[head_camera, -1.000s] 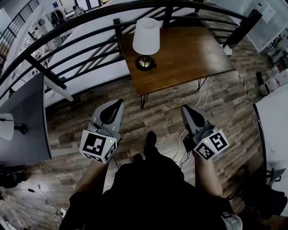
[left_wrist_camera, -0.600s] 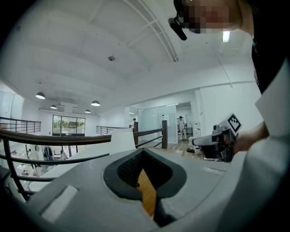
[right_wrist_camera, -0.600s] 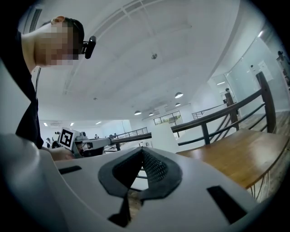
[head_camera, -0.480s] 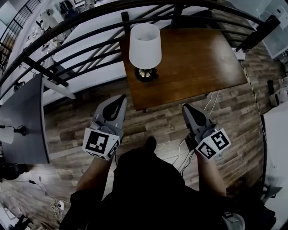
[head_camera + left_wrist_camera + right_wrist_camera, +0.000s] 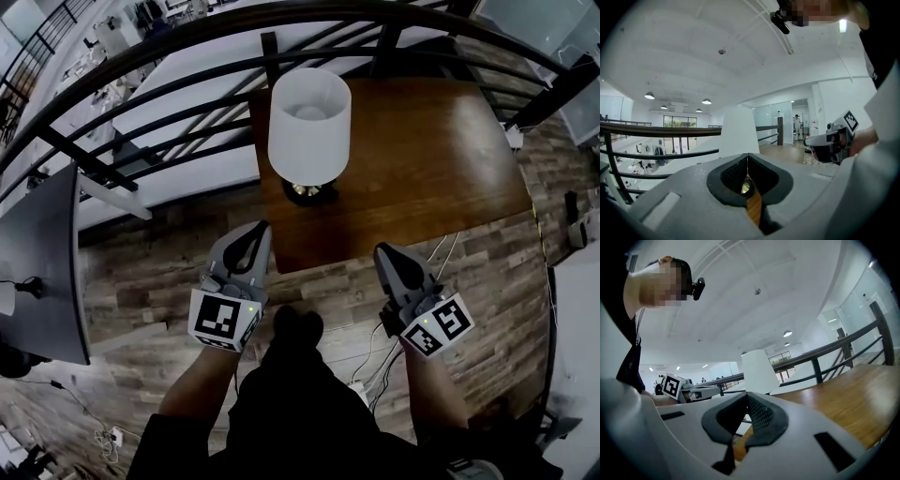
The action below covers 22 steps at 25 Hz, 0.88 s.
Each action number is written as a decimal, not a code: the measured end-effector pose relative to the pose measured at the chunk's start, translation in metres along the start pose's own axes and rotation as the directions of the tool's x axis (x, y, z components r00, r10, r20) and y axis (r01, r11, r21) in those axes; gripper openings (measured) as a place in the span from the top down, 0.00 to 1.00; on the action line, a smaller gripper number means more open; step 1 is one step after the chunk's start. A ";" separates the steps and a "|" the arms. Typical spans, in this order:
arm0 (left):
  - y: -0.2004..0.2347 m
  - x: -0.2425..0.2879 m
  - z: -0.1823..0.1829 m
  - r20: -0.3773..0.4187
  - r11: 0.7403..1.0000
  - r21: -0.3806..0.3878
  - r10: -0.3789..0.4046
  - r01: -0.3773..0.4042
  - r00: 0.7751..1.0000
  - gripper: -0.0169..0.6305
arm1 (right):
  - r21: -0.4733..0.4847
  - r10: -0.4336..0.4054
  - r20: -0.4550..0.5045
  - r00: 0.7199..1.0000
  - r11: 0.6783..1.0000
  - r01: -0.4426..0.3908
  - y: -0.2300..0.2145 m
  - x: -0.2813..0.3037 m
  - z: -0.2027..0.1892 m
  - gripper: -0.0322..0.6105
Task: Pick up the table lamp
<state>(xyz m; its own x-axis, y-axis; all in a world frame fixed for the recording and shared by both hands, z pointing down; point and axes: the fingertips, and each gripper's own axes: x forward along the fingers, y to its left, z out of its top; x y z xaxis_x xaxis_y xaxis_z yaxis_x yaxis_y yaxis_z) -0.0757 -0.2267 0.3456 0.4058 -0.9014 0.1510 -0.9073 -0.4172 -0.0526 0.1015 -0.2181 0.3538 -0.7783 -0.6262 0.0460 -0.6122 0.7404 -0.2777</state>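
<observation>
The table lamp has a white shade (image 5: 309, 127) and a dark, brass-toned base (image 5: 309, 192). It stands near the front left corner of a brown wooden table (image 5: 431, 141). My left gripper (image 5: 260, 228) is shut and empty, its tips at the table's front edge just short of the lamp base. My right gripper (image 5: 382, 251) is also shut and empty, at the front edge to the right of the lamp. In the left gripper view the shade (image 5: 738, 131) rises straight beyond the closed tips (image 5: 748, 154). In the right gripper view the shade (image 5: 758, 371) stands ahead of the tips (image 5: 746, 393).
A black metal railing (image 5: 187, 56) curves behind and left of the table, with a drop beyond it. A grey desk (image 5: 37, 253) sits at the far left. Cables (image 5: 375, 370) trail on the wooden floor by my feet. A white surface edge (image 5: 586, 309) shows at the right.
Both grippers have moved forward together from over the floor to the table's front edge. The lamp and table now look larger and nearer. The jaws stayed shut.
</observation>
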 end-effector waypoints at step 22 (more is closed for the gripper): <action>0.040 0.151 -0.111 0.053 0.992 0.007 -0.129 0.129 0.990 0.69 | 0.018 0.007 -0.057 0.998 1.000 -0.006 -0.030 0.083 -0.083 0.93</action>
<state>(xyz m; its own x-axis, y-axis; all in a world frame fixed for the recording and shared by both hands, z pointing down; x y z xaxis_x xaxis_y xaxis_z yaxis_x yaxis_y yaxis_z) -0.0627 -0.3669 0.4763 0.5248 -0.8449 0.1036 -0.8466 -0.5307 -0.0396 0.0440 -0.2723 0.4454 -0.7894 -0.6060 0.0985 -0.6047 0.7397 -0.2952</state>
